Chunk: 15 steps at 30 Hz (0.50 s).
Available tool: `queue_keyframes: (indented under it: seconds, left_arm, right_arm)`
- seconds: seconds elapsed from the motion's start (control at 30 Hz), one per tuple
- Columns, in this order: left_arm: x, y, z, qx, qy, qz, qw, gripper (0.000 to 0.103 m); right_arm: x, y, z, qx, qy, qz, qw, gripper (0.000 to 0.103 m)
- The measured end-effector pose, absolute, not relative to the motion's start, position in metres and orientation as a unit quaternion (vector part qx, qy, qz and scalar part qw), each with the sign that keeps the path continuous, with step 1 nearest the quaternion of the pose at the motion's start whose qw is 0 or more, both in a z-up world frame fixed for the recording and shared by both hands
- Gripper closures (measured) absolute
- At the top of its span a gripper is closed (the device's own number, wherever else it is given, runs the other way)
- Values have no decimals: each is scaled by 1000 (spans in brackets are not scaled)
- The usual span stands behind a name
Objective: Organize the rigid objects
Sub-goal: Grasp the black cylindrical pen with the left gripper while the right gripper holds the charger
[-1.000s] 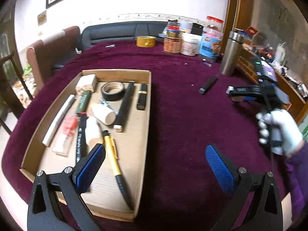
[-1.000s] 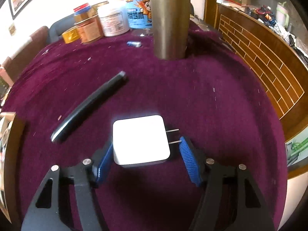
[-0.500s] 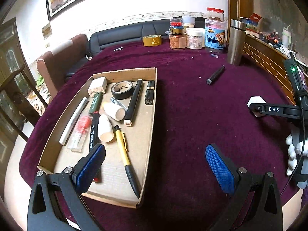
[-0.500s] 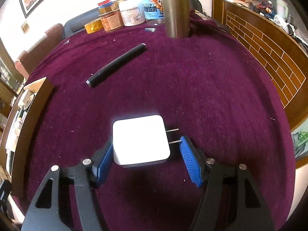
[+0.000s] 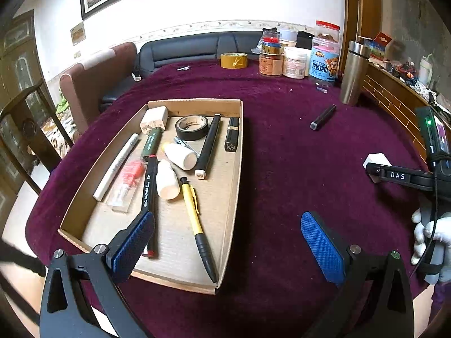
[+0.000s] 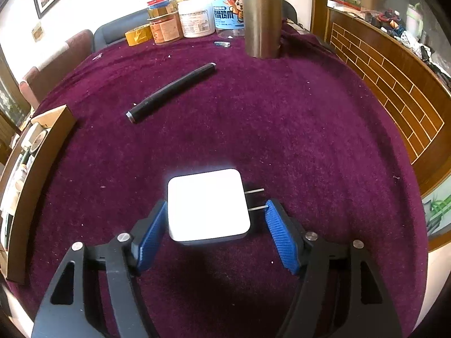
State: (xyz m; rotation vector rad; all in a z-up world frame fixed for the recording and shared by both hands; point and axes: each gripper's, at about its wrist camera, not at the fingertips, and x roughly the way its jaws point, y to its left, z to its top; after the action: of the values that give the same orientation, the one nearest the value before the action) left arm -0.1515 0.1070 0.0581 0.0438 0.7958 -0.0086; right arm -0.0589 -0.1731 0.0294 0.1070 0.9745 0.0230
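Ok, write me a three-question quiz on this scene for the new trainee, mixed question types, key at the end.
1. True or false: the right gripper holds the white charger, its prongs toward one of the fingers.
2. Which lies on the cloth, outside the box? A) tape roll B) yellow pen C) black tube
3. Fill in: the left gripper is ____ and holds nothing.

Key: 1 true. 2 C, the black tube lies beyond the charger, near the steel flask; the tape roll and yellow pen are in the box. 3 open.
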Motion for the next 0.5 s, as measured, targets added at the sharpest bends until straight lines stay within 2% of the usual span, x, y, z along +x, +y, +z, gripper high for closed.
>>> queue_keyframes:
  seconds: [0.5]
  left_arm:
    - [-149,91,62,11,381,-31,924,1]
  right_arm:
    - [-62,-194,29,134,442,69,884,22]
